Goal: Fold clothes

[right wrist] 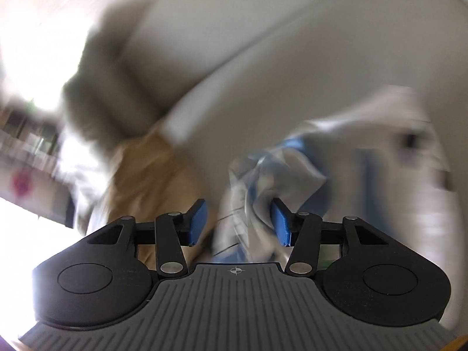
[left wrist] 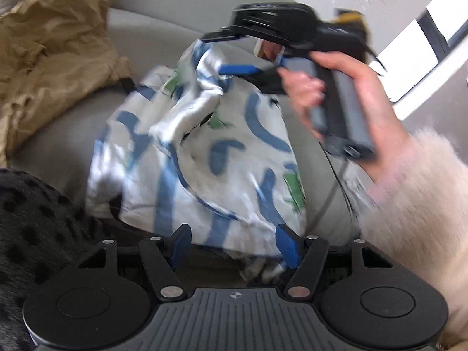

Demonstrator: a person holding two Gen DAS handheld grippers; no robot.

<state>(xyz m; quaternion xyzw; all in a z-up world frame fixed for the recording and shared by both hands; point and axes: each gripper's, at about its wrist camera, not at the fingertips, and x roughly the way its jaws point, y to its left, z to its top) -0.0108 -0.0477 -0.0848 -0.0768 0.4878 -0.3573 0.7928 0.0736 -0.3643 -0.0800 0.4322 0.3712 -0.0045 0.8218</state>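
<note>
the cloth (left wrist: 201,152), white with blue and green marks, lies bunched on the grey sofa (left wrist: 163,26), a tan garment (left wrist: 49,49) at 10 o'clock of it. left gripper (left wrist: 234,247) jaws stand spread, cloth hem between them, pads not pressing. right gripper (right wrist: 238,223), held by a hand (left wrist: 345,99), is spread too, cloth folds brushing its right pad.

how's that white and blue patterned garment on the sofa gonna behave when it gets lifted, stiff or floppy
Probably floppy: the patterned garment lies bunched in soft creases on the sofa and sags around the left gripper. Likely light for its size, since the cloth looks thin. Its slight sheen hints it may slip between the pads, though blur makes that uncertain.
</note>
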